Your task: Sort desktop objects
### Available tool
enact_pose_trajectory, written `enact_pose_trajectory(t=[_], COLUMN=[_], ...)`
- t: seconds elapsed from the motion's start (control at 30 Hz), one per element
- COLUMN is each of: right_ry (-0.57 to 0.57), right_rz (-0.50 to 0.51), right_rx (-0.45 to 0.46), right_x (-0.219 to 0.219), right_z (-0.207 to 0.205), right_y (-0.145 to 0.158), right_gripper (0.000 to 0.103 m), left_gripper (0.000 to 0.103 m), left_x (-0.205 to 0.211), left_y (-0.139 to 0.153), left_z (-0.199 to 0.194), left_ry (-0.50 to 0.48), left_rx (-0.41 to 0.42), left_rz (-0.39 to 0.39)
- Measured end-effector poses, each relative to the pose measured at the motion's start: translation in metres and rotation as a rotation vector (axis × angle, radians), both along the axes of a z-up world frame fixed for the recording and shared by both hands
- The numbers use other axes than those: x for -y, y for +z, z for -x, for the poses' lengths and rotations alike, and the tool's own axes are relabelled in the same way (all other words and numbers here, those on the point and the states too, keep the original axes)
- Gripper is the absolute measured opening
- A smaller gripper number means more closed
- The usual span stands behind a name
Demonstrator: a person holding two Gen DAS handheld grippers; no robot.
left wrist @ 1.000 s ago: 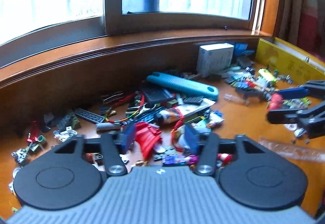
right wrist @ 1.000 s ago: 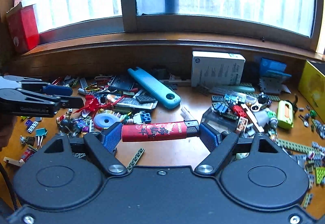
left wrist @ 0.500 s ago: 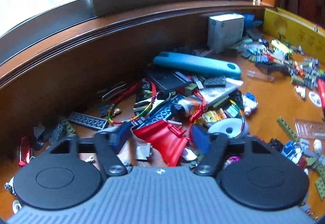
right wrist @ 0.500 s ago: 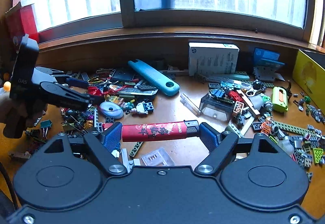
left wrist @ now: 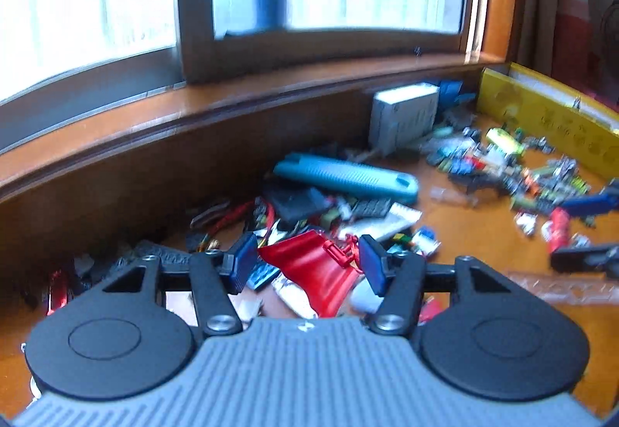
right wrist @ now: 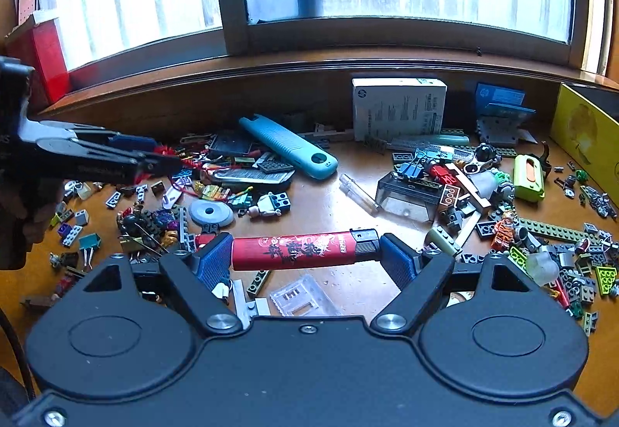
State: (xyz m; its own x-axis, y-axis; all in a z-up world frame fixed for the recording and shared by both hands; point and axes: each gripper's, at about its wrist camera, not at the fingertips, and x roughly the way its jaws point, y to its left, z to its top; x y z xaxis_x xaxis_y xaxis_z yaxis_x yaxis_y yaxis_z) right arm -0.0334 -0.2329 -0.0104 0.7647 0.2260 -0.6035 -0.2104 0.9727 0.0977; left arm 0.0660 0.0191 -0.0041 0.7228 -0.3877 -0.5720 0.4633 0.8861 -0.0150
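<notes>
My right gripper [right wrist: 305, 257] is shut on a red lighter [right wrist: 294, 252] with a black cap, held crosswise above the wooden desk. My left gripper [left wrist: 307, 262] is shut on a red fan-shaped plastic piece [left wrist: 313, 270] with a red tassel, lifted above the clutter. In the right wrist view the left gripper [right wrist: 154, 160] shows at the left with the red piece's tassel at its tip. In the left wrist view the right gripper [left wrist: 580, 229] and lighter [left wrist: 557, 233] show at the right edge.
A teal utility knife [right wrist: 288, 146], a white box [right wrist: 398, 113], a yellow box [right wrist: 588, 125], a clear plastic case [right wrist: 406, 195], a lime green item [right wrist: 529, 177] and several toy bricks [right wrist: 553, 233] litter the desk. A red box [right wrist: 42, 55] stands on the sill.
My left gripper has risen with the red fan piece and swung back toward the window. My right gripper still holds the lighter and has barely moved.
</notes>
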Motion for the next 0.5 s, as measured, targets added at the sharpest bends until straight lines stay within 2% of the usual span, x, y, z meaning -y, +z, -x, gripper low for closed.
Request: enact_pose_trajectory(t=[0.23,0.37,0.5], right_ry=[-0.01,-0.027,-0.061], right_rz=[-0.029,-0.034,-0.04], right_rx=[0.025,0.033,0.039], right_x=[0.016,0.038,0.071], right_z=[0.002,0.004,0.007], right_y=[0.005,0.007,0.011], right_gripper=[0.08,0.08,0.08], left_gripper=[0.06,0.06,0.06], left_x=[0.026,0.062,0.108], left_y=[0.034,0.039,0.038], left_z=[0.012,0.01,0.005], left_ry=[-0.061,-0.103,-0.143], left_rx=[0.05,0.062,0.04], left_rz=[0.069,0.079,0.089])
